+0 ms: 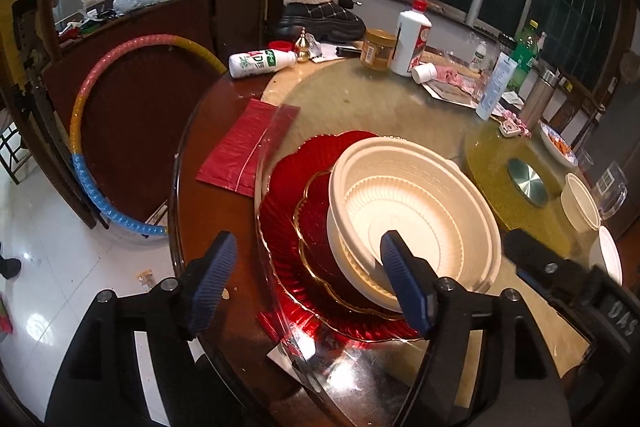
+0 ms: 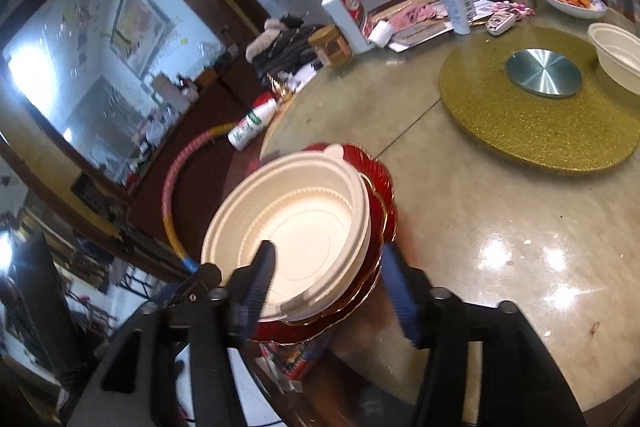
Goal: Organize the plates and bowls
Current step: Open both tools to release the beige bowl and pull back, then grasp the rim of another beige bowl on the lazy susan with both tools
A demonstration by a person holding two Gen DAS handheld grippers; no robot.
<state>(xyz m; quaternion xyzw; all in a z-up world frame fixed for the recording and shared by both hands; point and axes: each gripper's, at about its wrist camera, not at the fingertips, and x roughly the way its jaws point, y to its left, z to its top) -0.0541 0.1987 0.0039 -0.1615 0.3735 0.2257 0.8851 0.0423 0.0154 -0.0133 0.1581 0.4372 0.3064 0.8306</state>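
Two nested cream bowls (image 1: 416,195) sit on a gold-rimmed red plate (image 1: 316,211), which lies on a larger red plate (image 1: 280,211) near the table's edge. My left gripper (image 1: 308,241) is open. One of its blue pads stands in front of the bowls' near rim, the other over the table edge, and neither presses anything. In the right wrist view my right gripper (image 2: 329,249) is open astride the near side of the bowls (image 2: 296,211) and the red plates (image 2: 386,179), one finger over the bowl's inside and one outside the plates. Its black body (image 1: 560,275) shows beside the stack.
A gold turntable mat (image 2: 540,131) with a steel hub lies beyond the stack, with a cream bowl (image 2: 616,55) on its far side. Two more cream bowls (image 1: 580,203) stand at the right. Bottles, a jar (image 1: 378,49) and papers crowd the table's back. A red bag (image 1: 240,155) lies to the left.
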